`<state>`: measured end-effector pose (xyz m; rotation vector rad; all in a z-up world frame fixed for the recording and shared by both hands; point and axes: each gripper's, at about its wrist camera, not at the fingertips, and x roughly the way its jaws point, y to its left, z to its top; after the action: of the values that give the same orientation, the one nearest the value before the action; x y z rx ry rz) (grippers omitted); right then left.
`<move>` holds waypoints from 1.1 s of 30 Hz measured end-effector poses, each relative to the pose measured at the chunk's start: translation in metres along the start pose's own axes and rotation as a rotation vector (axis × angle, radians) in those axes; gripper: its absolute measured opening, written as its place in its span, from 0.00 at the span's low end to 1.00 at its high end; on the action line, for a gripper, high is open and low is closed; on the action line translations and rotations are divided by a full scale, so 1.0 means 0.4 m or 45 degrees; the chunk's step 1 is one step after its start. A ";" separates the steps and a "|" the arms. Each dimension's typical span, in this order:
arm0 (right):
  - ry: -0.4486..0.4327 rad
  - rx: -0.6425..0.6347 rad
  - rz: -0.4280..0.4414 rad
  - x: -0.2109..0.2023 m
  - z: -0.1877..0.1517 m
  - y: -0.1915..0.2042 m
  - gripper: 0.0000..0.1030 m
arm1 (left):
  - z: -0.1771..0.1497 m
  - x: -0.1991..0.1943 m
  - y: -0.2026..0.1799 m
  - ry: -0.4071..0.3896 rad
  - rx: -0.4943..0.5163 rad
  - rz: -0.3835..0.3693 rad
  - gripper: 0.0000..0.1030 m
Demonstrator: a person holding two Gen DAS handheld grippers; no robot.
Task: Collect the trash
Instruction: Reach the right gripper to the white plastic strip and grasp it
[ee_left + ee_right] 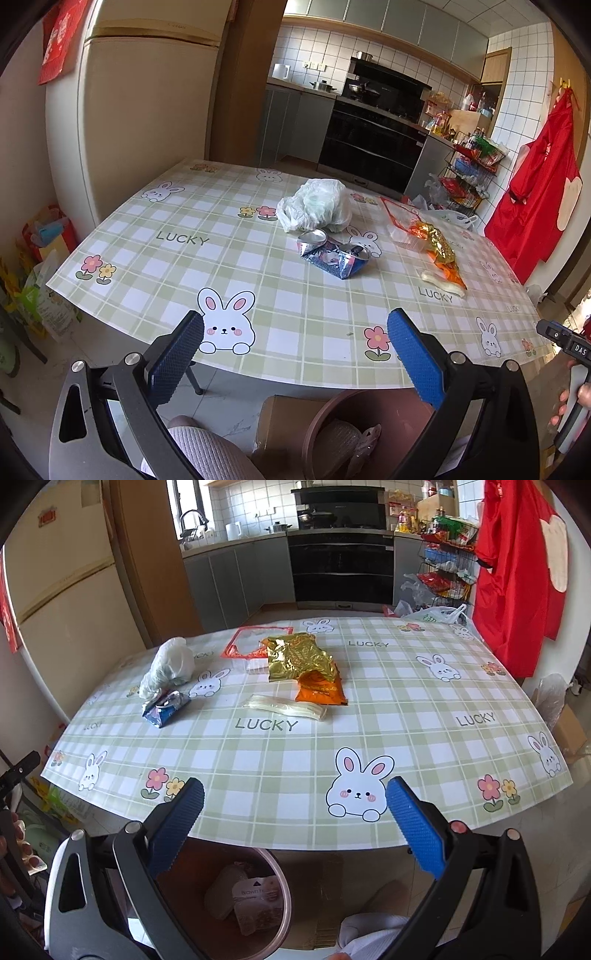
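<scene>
Both grippers (pixel 295 332) (pixel 295 801) agape at table edge (pixel 295 843), trash (pixel 306 664) mid-table

A smooth, slightly shiny green-checked plastic tablecloth (pixel 369 709) is being seen. A crushed blue metal can (pixel 332 256) is looking dented and glossy. A thin white plastic bag (pixel 316 205) is looking crinkly. A gold and orange foil wrapper (pixel 306 664) is shining brightly. Blue rubbery finger pads (pixel 413 827) are looking bumpy and matt. A round brown plastic bin (pixel 284 893) is looking smooth.
</scene>
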<state>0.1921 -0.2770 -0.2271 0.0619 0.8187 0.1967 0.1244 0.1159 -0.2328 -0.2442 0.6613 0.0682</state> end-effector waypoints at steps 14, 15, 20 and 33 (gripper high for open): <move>0.067 -0.142 0.111 0.145 0.128 0.041 0.94 | 0.060 0.127 -0.039 0.007 0.028 -0.021 0.94; 0.064 -0.176 0.105 0.155 0.139 0.050 0.94 | 0.064 0.136 -0.042 0.005 0.028 -0.026 0.94; 0.077 -0.272 0.104 0.215 0.184 0.077 0.93 | 0.081 0.185 -0.058 0.014 0.037 -0.046 0.94; 0.260 -0.617 0.239 0.424 0.227 0.151 0.66 | 0.069 0.281 -0.082 0.070 0.089 -0.069 0.94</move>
<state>0.3625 -0.1822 -0.2792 -0.3431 0.9489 0.5811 0.2341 0.0890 -0.2744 -0.1973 0.7098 -0.0132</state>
